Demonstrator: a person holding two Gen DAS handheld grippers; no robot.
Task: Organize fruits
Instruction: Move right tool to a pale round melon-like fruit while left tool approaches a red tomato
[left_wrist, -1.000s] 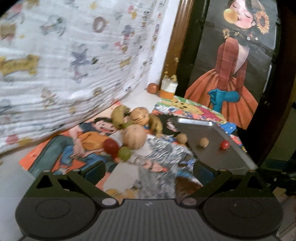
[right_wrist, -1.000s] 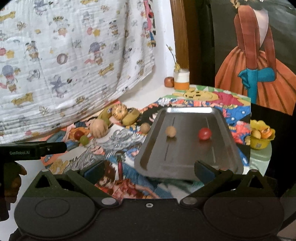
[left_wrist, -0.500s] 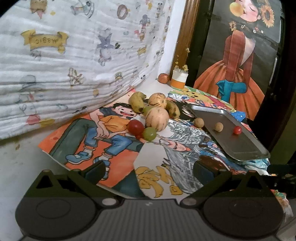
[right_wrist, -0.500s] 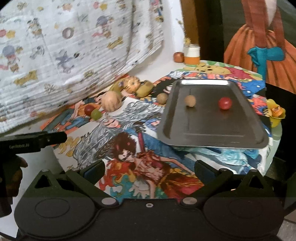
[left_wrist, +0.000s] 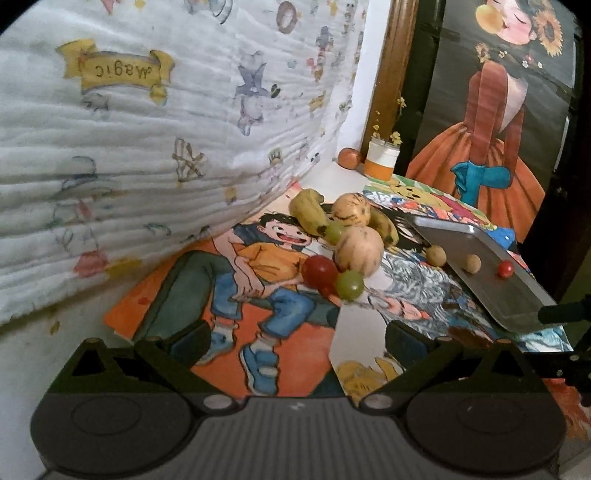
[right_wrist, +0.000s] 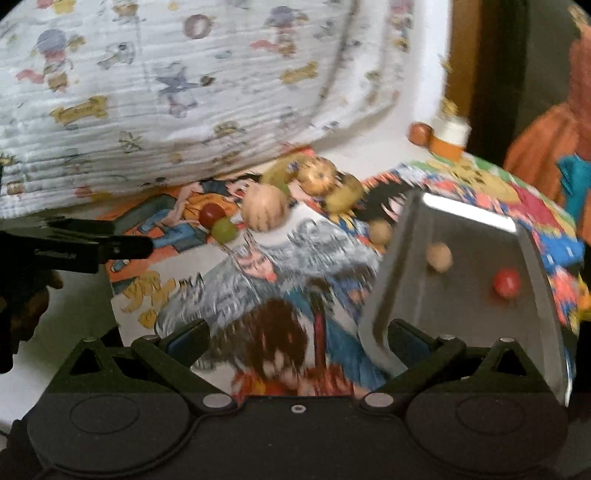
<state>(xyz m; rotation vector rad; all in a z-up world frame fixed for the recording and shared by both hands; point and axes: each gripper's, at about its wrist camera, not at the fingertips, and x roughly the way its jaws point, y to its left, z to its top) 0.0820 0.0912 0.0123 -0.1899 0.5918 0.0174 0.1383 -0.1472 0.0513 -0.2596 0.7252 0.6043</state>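
A pile of fruits lies on the cartoon-printed table cover: a red fruit (left_wrist: 319, 273), a green one (left_wrist: 349, 284), a tan striped melon (left_wrist: 360, 251), a second striped one (left_wrist: 351, 213) and a yellow-green banana (left_wrist: 308, 214). A metal tray (left_wrist: 517, 291) at the right holds a small tan fruit (left_wrist: 472, 263) and a small red one (left_wrist: 505, 268); another tan fruit (left_wrist: 436, 255) lies beside its edge. My left gripper (left_wrist: 295, 343) is open and empty, short of the pile. My right gripper (right_wrist: 297, 341) is open and empty, near the tray's (right_wrist: 461, 332) front corner.
A patterned white cloth (left_wrist: 166, 129) hangs along the left. A white and orange jar (left_wrist: 380, 162) and a brown fruit (left_wrist: 350, 158) stand at the back by a wooden frame. A painted panel of a woman in an orange dress (left_wrist: 487, 147) is behind the tray.
My left gripper has drawn back and swung left, so the pile sits farther off. My right gripper has swung left, away from the tray and toward the pile; its view is blurred.
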